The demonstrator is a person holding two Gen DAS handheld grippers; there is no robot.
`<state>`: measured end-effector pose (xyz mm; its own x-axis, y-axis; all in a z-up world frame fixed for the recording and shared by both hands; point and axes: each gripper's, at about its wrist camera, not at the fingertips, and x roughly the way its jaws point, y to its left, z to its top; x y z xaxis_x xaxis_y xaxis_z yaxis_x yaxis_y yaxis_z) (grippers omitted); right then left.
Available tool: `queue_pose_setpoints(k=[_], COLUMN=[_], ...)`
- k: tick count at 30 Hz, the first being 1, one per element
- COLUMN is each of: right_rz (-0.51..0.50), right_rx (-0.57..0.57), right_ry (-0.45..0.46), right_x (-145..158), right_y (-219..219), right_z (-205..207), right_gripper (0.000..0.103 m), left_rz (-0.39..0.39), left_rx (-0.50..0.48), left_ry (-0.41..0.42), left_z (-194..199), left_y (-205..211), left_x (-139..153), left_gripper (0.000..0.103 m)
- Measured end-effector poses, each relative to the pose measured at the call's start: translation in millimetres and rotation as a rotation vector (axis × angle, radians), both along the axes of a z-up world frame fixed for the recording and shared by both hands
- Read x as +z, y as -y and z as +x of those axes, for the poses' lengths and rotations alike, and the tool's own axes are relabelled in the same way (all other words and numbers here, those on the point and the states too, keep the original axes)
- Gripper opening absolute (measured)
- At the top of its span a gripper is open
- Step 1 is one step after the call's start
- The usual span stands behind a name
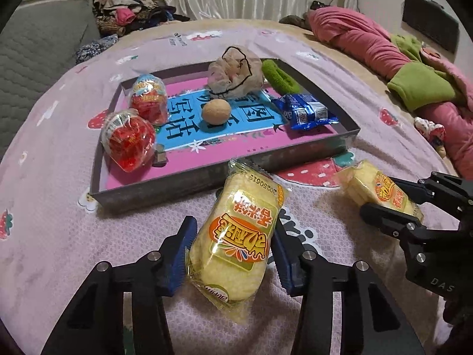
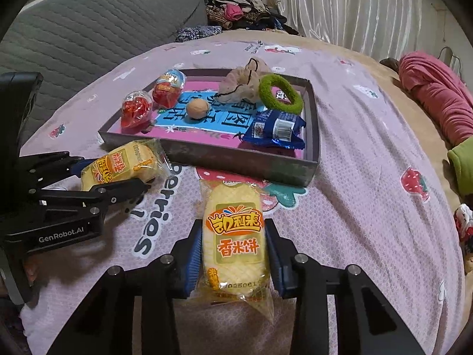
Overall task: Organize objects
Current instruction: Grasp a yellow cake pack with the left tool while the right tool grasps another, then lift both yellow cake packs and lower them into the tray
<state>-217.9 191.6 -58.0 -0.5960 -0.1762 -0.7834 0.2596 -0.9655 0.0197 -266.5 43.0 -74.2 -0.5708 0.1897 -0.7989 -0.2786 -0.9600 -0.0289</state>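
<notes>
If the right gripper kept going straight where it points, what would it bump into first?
Probably the gray tray's near wall. The right gripper, shut on its yellow rice cracker pack, aims there, though depth is hard to judge and it may meet the bedspread first.

The left gripper (image 1: 233, 254) points down at a slant toward 12 o'clock. Its two blue fingers (image 1: 183, 254) press on the sides of a yellow snack pack (image 1: 233, 245), one at 9 o'clock and one at 3 o'clock of it. The right gripper (image 2: 235, 254) points down the same way, and its blue fingers (image 2: 193, 261) squeeze a second yellow snack pack (image 2: 235, 236). The two grippers sit side by side, near each other.
</notes>
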Motion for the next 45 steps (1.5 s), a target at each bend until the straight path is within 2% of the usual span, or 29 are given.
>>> queue_pose_setpoints(k=[8,19,29,34,40,45], right_rz=[-0.012,-0.004,-0.015,-0.035,-0.047,-0.038], right_rx=[0.007,0.007,0.018,0.020,0.027,0.034], right_ry=[-0.058,-0.178,-0.266,-0.271,-0.241,-0.194], right_x=[32.5,103.5,152.0,150.3,128.4,96.3], right_y=[2.7,9.3,18.5,20.5,22.1,26.8], right_z=[4.9,-1.0,-27.2,-48.5,-72.0,-94.3], right_gripper=[0.040,0.040,0.040,0.040,0.040,0.040], left_rz=[0.013,0.009,0.019,0.029,0.041,0.041], left_rx=[0.018,0.035,0.053,0.061,0.074,0.087], left_ry=[-0.040,-0.122,-0.191,-0.197,-0.170,-0.144], left_z=[2.1,-5.4,-26.4,-48.9,-81.2,-101.7], left_y=[9.0,21.6,28.9,27.7,22.3,17.5], left_x=[28.6,85.8,129.0,128.1,101.6,71.5], left_gripper=[0.047,0.047,0.047,0.047,0.047,0.047])
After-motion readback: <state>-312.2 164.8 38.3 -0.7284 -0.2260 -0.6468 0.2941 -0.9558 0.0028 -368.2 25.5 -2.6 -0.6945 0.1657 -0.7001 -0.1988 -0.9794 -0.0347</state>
